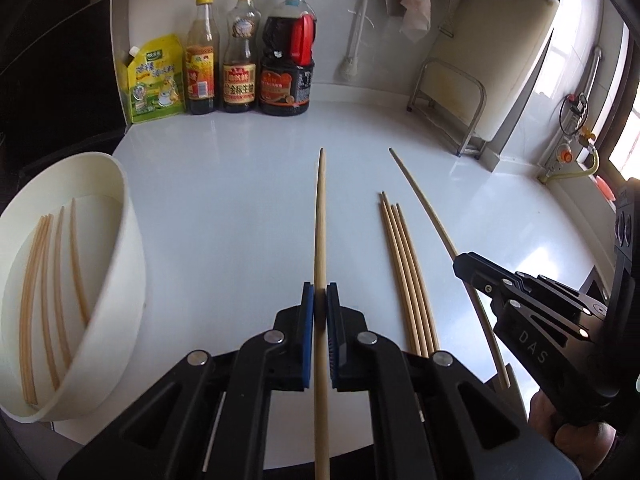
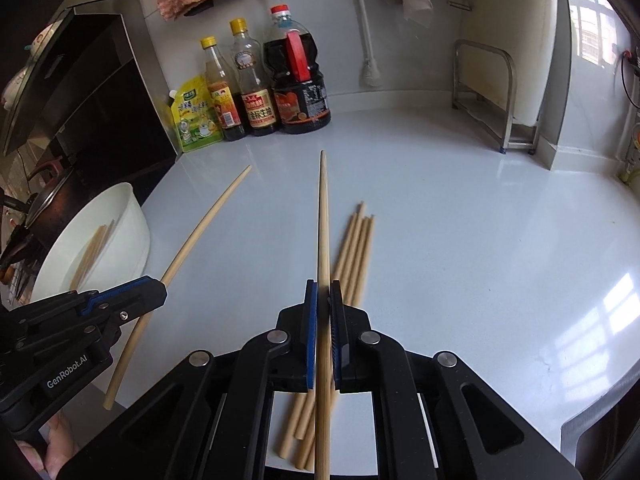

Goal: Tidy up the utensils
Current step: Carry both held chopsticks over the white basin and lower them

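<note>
Chopsticks are the thing being sorted: one is clamped in each claw, four lie bundled on the white surface (image 1: pixel 240 208), and several more already rest inside the white bowl (image 1: pixel 120 216) at the far left. The left claw (image 1: pixel 320 300) is closed on a single chopstick (image 1: pixel 320 216), its blue pads pressed on the shaft, whose long axis runs straight ahead along the fingers, tip toward the bottles at the back. The right claw (image 2: pixel 324 300) grips another chopstick (image 2: pixel 323 216) in the same way, pointing forward. The loose bundle (image 1: pixel 404 276) lies between the two claws, parallel to both held sticks. What the coming move likely turns on is that the bowl sits to the left of both claws, just beside the left one and well apart from the right, so the left hand is the nearer and each stick would have to swing leftward and tip down over the rim. Readable writing is sparse: "DAS" on the right claw's body in the left view, "GenRobot.AI" on the left claw's body in the right view. The sauce bottles (image 1: pixel 240 60) and the green pouch (image 1: pixel 154 80) carry Chinese labels too small to read with certainty.
</note>
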The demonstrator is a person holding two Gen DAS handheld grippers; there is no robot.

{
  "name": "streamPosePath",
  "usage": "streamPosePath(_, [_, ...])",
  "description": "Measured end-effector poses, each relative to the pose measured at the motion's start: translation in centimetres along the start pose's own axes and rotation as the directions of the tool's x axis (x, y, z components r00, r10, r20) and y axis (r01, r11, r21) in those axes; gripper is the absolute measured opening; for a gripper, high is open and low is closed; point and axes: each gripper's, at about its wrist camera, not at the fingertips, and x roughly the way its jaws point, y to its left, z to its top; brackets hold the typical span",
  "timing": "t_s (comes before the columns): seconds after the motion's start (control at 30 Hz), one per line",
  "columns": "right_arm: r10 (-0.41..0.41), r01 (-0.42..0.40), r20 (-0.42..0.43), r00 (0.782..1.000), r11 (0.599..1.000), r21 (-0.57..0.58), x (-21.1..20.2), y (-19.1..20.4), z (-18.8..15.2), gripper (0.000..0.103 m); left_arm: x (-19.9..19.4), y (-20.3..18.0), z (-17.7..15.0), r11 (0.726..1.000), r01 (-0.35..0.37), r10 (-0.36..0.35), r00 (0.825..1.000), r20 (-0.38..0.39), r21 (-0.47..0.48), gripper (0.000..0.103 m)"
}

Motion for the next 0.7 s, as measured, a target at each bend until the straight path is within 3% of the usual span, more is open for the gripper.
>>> streamPosePath(0.33, [0.164,-0.160,0.028,0.986,0.980,-0.118,0.7,10.0,4.1,0.006,-7.5,10.1,1.8,0.984,-0.116,0.137,0.979,0.151,-0.135,0.007])
streamPosePath(0.5, [0.240,-0.242,-0.035,0.970,0.952,-0.188,3.3,17.1,5.4,0.006,-8.1,17.0,1.0,0.952,-0.202,0.236,0.963,0.131,-0.229,0.007])
streamPosePath(0.7, [0.280,-0.310,-0.150,0.948,0.920,-0.240,7.7,24.4,5.1,0.006,-7.1,23.2,-0.6,0.917,-0.255,0.289,0.955,0.072,-0.307,0.007])
